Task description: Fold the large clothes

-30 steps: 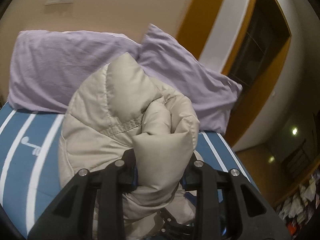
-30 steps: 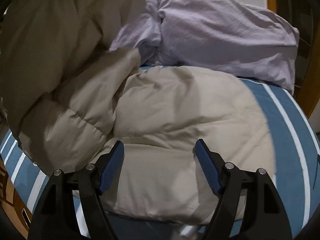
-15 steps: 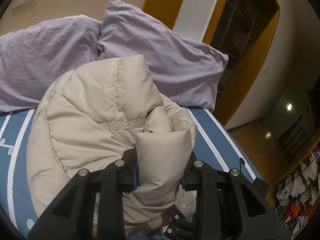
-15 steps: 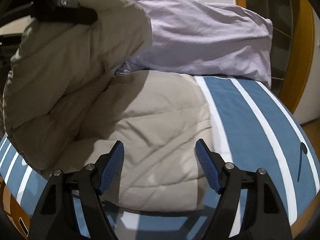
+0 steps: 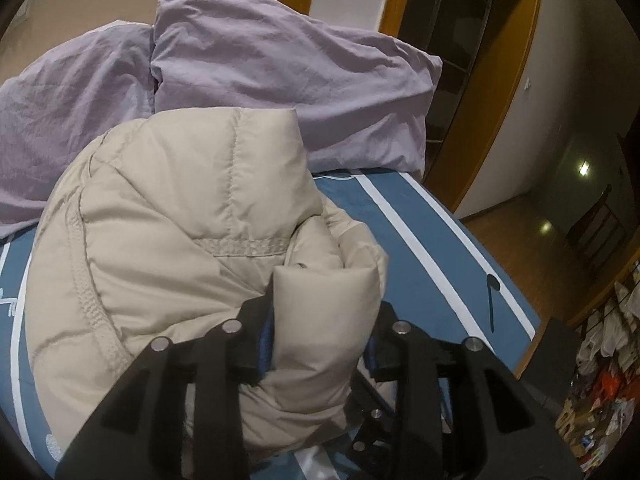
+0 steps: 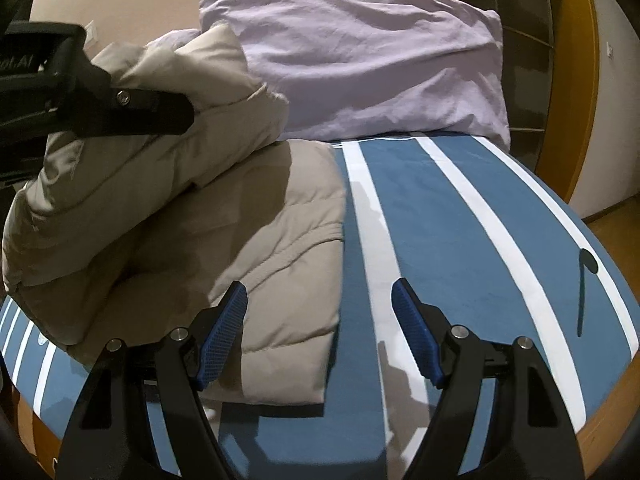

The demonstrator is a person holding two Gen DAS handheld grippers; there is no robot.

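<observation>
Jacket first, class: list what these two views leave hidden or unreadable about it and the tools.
- Left wrist view: the left tool's pad contact is buried in the jacket fold.
- Right wrist view: the jacket's underside is hidden by its own raised flap.
- Right wrist view: the right tool is open; the edge cuts off its body.

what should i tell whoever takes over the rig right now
Left gripper: shut on a bunched part of the beige puffer jacket, lifted over the rest of it.
Right gripper: open, empty, hovering at the jacket's edge over the blue striped bedsheet.
Jacket's lower part lies flat on the bed in front of the purple pillows.
Done: one fold under way.
Left: lay the held part down, release, smooth and finish folding.
</observation>
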